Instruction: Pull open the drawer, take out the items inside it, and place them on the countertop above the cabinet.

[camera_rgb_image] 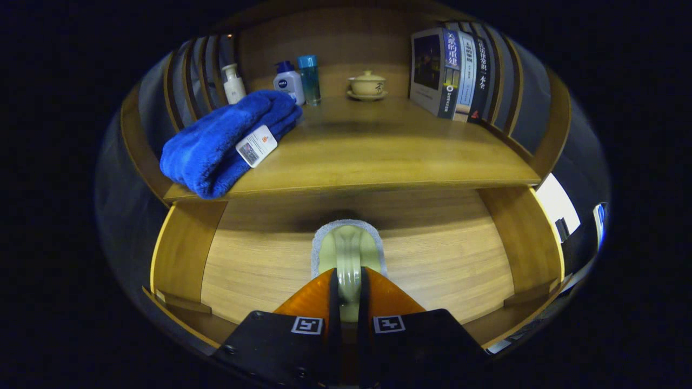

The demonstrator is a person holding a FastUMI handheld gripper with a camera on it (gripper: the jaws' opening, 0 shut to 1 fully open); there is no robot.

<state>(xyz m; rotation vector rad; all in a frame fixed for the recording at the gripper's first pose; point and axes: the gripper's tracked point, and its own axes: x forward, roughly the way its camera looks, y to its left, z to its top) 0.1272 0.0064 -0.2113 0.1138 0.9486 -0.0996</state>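
Note:
The wooden drawer (254,270) is pulled open below the countertop (389,154). In it lies a pale green item with an arched handle and a grey fuzzy rim (348,246), looking like a scrubbing pad, just under the countertop's front edge. My gripper (348,283) reaches down into the drawer and is shut on the near end of that green handle, with both fingers pressing its sides. A folded blue towel (227,140) with a white tag lies on the countertop's left part, overhanging the front edge.
At the back of the countertop stand a white pump bottle (233,84), a white bottle with a blue cap (288,81), a slim blue bottle (310,78) and a lidded teacup on a saucer (367,85). Books (451,73) stand at the right. Slatted wooden sides flank the shelf.

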